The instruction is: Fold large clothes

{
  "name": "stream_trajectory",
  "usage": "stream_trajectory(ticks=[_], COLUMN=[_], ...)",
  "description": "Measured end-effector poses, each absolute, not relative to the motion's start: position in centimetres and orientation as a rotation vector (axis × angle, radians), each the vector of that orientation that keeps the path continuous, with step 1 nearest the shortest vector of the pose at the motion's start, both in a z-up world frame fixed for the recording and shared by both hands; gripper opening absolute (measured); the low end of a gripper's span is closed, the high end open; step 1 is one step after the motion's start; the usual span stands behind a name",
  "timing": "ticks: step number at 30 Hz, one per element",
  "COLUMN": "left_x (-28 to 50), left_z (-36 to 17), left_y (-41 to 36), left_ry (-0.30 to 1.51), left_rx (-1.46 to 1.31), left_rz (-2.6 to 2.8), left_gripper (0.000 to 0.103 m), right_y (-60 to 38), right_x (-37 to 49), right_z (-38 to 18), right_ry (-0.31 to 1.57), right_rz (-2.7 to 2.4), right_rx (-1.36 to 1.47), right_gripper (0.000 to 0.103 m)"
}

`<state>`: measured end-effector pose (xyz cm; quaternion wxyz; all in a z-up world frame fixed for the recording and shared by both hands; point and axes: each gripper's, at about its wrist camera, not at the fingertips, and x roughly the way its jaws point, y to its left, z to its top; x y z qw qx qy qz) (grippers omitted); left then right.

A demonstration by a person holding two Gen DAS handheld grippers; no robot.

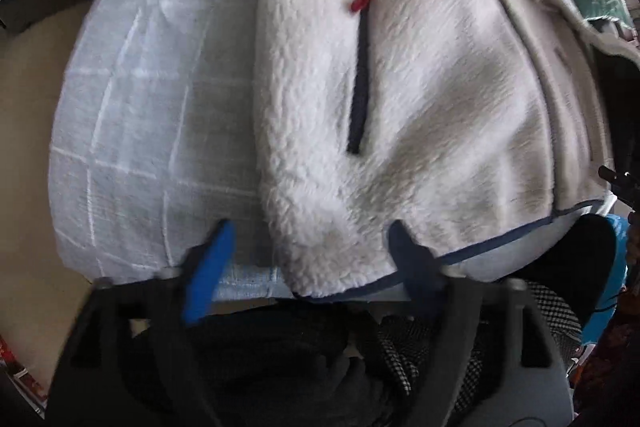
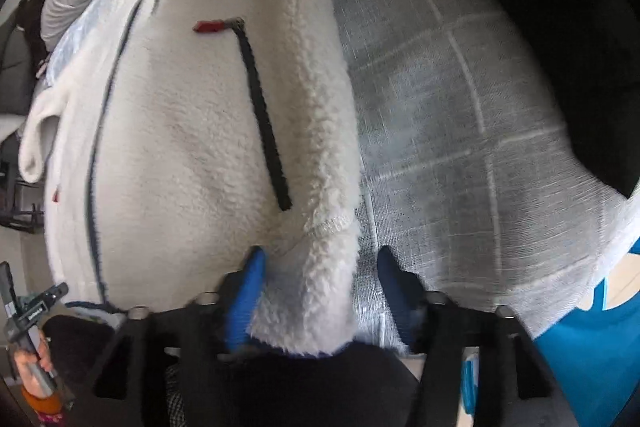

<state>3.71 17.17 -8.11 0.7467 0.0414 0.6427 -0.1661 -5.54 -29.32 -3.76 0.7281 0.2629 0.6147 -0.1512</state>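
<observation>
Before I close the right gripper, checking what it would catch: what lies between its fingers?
In the right wrist view, the fleece jacket's cuffed sleeve end lies between the open right gripper's fingers, over the checked cloth.

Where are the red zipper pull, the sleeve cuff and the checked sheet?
red zipper pull (image 2: pixel 209 26): right wrist view, tab middle.
sleeve cuff (image 2: pixel 332 225): right wrist view, ribbed seam.
checked sheet (image 1: pixel 132 131): left wrist view, bare area beside fleece.

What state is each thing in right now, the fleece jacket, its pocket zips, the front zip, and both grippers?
Fleece jacket: spread flat on the checked cloth, unfolded.
Left-view pocket zip: closed.
Right-view pocket zip: closed.
Front zip: closed.
Left gripper: open over the hem.
Right gripper: open, sleeve cuff between its fingers.
</observation>
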Motion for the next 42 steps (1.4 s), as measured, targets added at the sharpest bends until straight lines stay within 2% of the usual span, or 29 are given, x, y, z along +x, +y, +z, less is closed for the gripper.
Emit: stream_trajectory(ticks=[4,7,9,11,17,24,31,36,37,38,39,40,42], left_x=[4.2,5.2,5.7,6.6,9.4,12.4,16.1,18.8,19.4,20.1,20.7,21.6,22.7], left_z=[-5.0,-3.6,-3.0,-2.6,-1.3,-0.6,-0.7,-2.4,-2.6,-2.8,-3.0,-3.1,-3.2], left_y=[18.3,17.8,16.3,14.1,8.2,0.5,-8.0,-13.7,-14.8,-16.1,-17.3,-19.0,-21.5], left_ry=[1.321,1.267,1.251,1.246,1.227,1.222,1.173,1.172,1.159,1.141,1.129,1.107,1.087], left_rx=[0.061,0.034,0.034,0.033,0.054,0.082,0.093,0.071,0.071,0.076,0.082,0.087,0.084], left_rz=[-0.322,-0.342,-0.364,-0.387,-0.451,-0.564,-0.675,-0.731,-0.740,-0.748,-0.751,-0.754,-0.766], left_gripper=[0.082,0.083,0.083,0.083,0.083,0.083,0.083,0.083,0.083,0.083,0.082,0.079,0.074], right_y=[-29.8,-29.8,-30.5,-31.8,-36.5,-45.1,-50.3,-52.5,-52.6,-52.8,-52.9,-53.1,-53.6], right_x=[-5.4,-4.6,-4.5,-4.2,-1.7,-2.4,-0.9,2.3,3.0,3.7,4.5,5.4,6.4], right_z=[1.9,6.0,8.9,12.0,17.5,17.3,14.4,11.7,11.5,11.3,11.1,11.0,12.3], right_ry=[1.201,1.077,0.997,0.919,0.835,0.879,0.941,0.916,0.915,0.914,0.927,0.960,0.960], right_rz=[-0.360,-0.363,-0.375,-0.407,-0.532,-0.634,-0.546,-0.442,-0.445,-0.444,-0.446,-0.431,-0.468], right_rx=[0.503,0.461,0.436,0.413,0.417,0.573,0.787,0.928,0.916,0.898,0.877,0.865,0.800], right_gripper=[0.070,0.071,0.071,0.076,0.081,0.082,0.082,0.082,0.073,0.039,0.017,0.009,0.008])
